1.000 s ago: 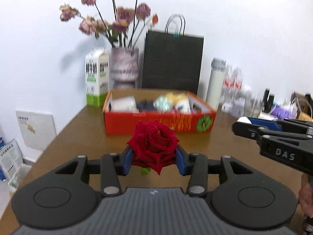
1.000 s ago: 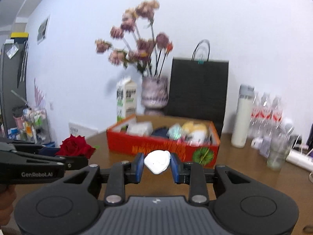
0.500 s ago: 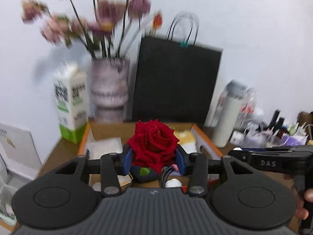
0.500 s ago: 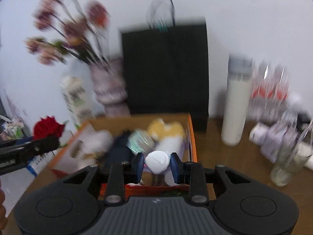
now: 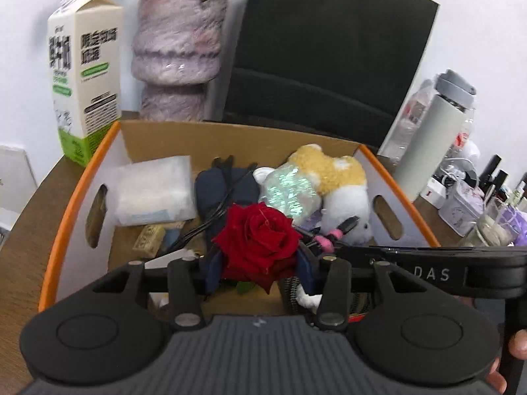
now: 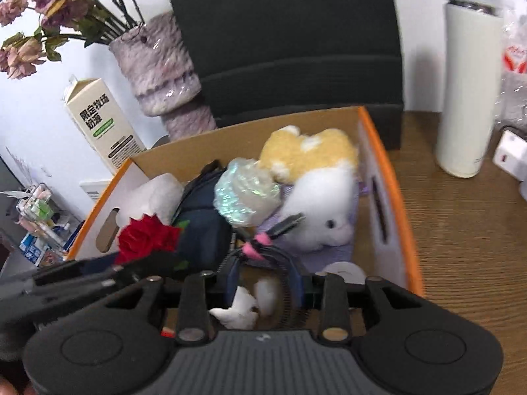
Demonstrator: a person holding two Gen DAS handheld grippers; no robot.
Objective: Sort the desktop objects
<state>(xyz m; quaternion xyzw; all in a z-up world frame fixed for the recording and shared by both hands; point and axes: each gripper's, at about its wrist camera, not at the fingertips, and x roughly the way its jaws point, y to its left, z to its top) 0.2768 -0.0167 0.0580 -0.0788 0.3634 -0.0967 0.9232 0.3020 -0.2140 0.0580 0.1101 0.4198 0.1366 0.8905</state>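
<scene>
An orange-rimmed cardboard box (image 5: 75, 204) (image 6: 388, 177) lies right below both grippers. It holds a yellow and white plush toy (image 5: 332, 177), a shiny wrapped bundle (image 5: 290, 194), a dark blue pouch (image 5: 227, 187), a clear plastic pack (image 5: 154, 191) and a cable with a pink tie (image 6: 253, 247). My left gripper (image 5: 258, 270) has a red rose (image 5: 257, 247) between its blue pads, and its jaws are opening. My right gripper (image 6: 265, 283) is opening too, with nothing between its pads. A small white object (image 6: 240, 309) shows blurred just under them, inside the box.
Behind the box stand a milk carton (image 5: 82, 75), a mottled purple vase (image 5: 178, 49) and a black paper bag (image 5: 329, 49). A white flask (image 6: 467, 92) and small bottles crowd the wooden table (image 6: 461, 247) to the right. A hand shows at the lower right of the left wrist view.
Both grippers have moved forward from the table in front of the box to over its inside and tipped down. The white object has left the right jaws. The rose stays in the left.
</scene>
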